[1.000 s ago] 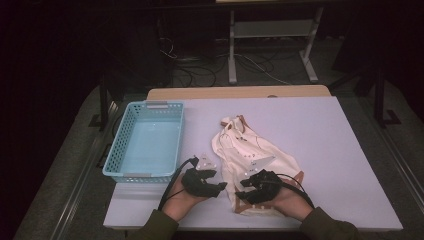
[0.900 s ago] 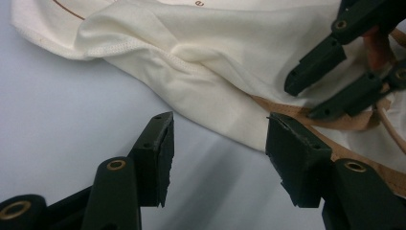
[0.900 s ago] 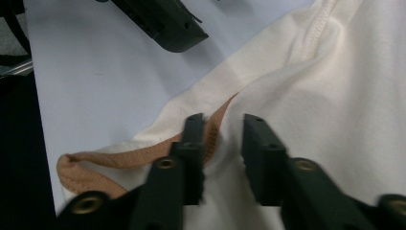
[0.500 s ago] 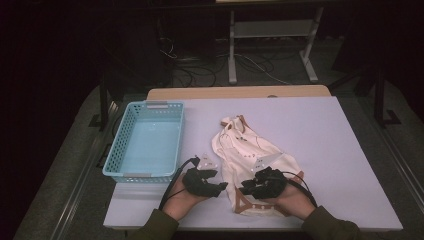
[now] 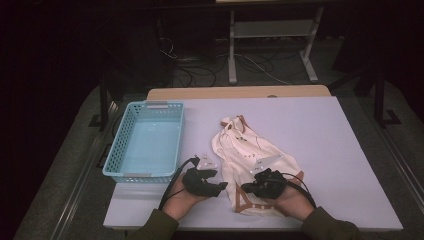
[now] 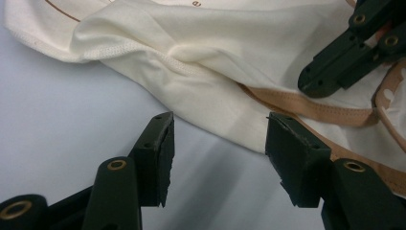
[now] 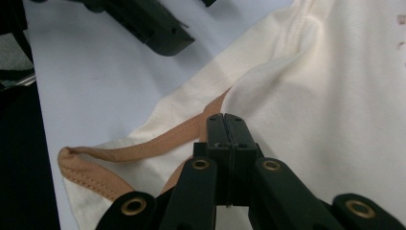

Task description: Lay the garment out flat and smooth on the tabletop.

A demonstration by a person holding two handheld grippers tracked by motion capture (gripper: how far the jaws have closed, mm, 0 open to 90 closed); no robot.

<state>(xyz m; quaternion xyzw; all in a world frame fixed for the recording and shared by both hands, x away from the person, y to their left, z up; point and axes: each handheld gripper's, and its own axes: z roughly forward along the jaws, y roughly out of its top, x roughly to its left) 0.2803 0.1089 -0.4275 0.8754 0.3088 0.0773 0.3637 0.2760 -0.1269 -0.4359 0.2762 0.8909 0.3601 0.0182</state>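
Pale blue plastic on the far left: the lattice basket (image 5: 146, 142) sits with nothing in it on the lilac table (image 5: 325, 145), well apart from the action. Next along, the left gripper (image 5: 218, 186) rests near the table's front edge, jaws standing apart with only bare tabletop between them, the garment's hem just ahead of its fingertips (image 6: 160, 143) in the left gripper view. Then the cream garment (image 5: 250, 155) itself, crumpled at mid-table with tan trim along its edges (a small top, by the look of it). And on the right, the change: the right gripper (image 5: 246, 188) has just been closing its jaws, and compared with a second ago, when they stood wider over the cloth, they now meet flat together, pinching what looks like a thin fold of cream fabric beside the tan binding (image 7: 158, 143). That reads as a grip won on the near edge, so lifting or folding can begin. A tiny brown mark shows on the cloth at the top of the left gripper view, too small to read.
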